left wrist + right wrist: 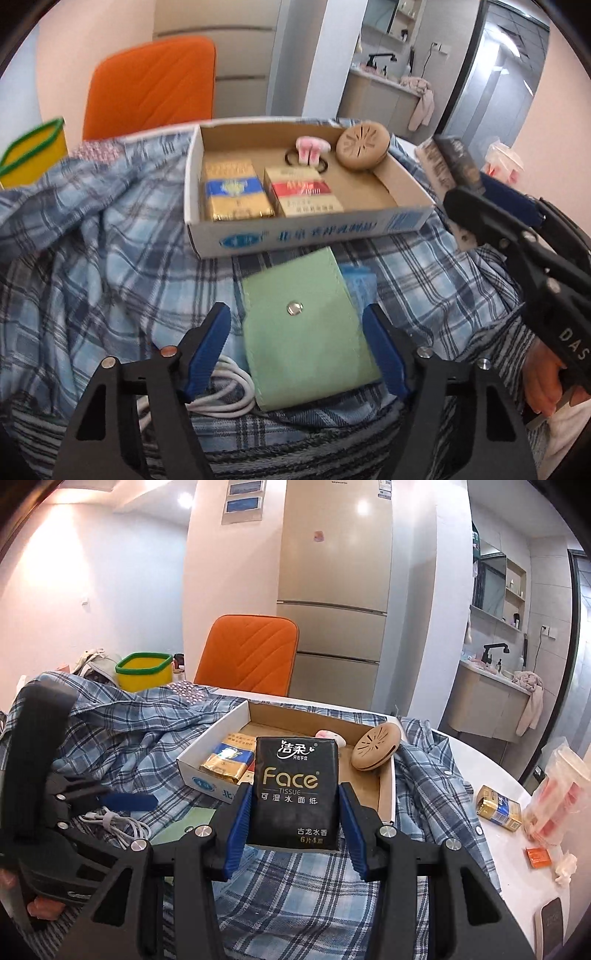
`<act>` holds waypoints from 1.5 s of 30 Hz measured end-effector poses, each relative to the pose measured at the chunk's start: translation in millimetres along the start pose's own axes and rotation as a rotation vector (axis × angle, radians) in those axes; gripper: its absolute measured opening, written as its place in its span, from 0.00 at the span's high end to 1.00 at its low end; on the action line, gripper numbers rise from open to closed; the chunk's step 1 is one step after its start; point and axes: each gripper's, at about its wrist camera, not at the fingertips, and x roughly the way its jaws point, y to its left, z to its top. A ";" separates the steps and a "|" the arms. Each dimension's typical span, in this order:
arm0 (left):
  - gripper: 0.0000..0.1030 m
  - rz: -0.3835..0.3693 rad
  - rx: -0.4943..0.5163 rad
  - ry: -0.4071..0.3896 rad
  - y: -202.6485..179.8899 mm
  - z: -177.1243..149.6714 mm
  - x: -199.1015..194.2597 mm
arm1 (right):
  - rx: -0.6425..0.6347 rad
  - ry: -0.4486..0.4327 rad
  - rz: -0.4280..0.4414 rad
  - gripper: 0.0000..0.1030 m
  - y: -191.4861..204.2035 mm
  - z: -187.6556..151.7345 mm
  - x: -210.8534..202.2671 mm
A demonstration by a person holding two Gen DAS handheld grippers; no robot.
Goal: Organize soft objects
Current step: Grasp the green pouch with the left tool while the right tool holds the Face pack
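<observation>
My right gripper is shut on a black "Face" tissue pack and holds it above the plaid cloth, just in front of the cardboard box. The pack also shows in the left wrist view, right of the box. My left gripper is open, its blue pads on either side of a mint-green snap pouch lying on the cloth, not pressing it. The box holds two cigarette packs, a pink bunny hair tie and a tan round case leaning on its rim.
A blue plaid shirt covers the table. A white cable lies left of the pouch. An orange chair and a yellow bin stand behind. On the bare table at right: a gold pack, pink packets.
</observation>
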 end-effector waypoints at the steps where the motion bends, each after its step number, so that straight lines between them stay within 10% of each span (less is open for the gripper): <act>1: 0.29 -0.002 -0.003 0.002 -0.2 0.6 -0.1 | -0.001 0.000 0.000 0.53 -0.1 -0.3 0.0; 17: 0.31 -0.056 0.026 0.083 -5.4 -2.3 10.1 | -0.004 0.011 -0.006 0.53 2.0 -2.3 2.4; 29: 0.62 -0.084 0.073 0.026 -15.8 -4.0 -3.0 | -0.005 0.010 -0.005 0.53 1.3 -2.7 2.0; 31: 0.53 -0.071 0.068 0.026 -14.7 -3.2 -2.9 | -0.005 0.010 -0.007 0.53 1.7 -2.4 1.9; 33: 0.19 -0.026 0.046 0.042 -11.5 -2.2 0.5 | -0.005 0.010 -0.006 0.53 1.8 -2.3 2.0; 45: 0.19 -0.043 0.000 0.091 -3.4 -2.5 7.7 | -0.006 0.008 -0.011 0.53 2.0 -2.4 1.7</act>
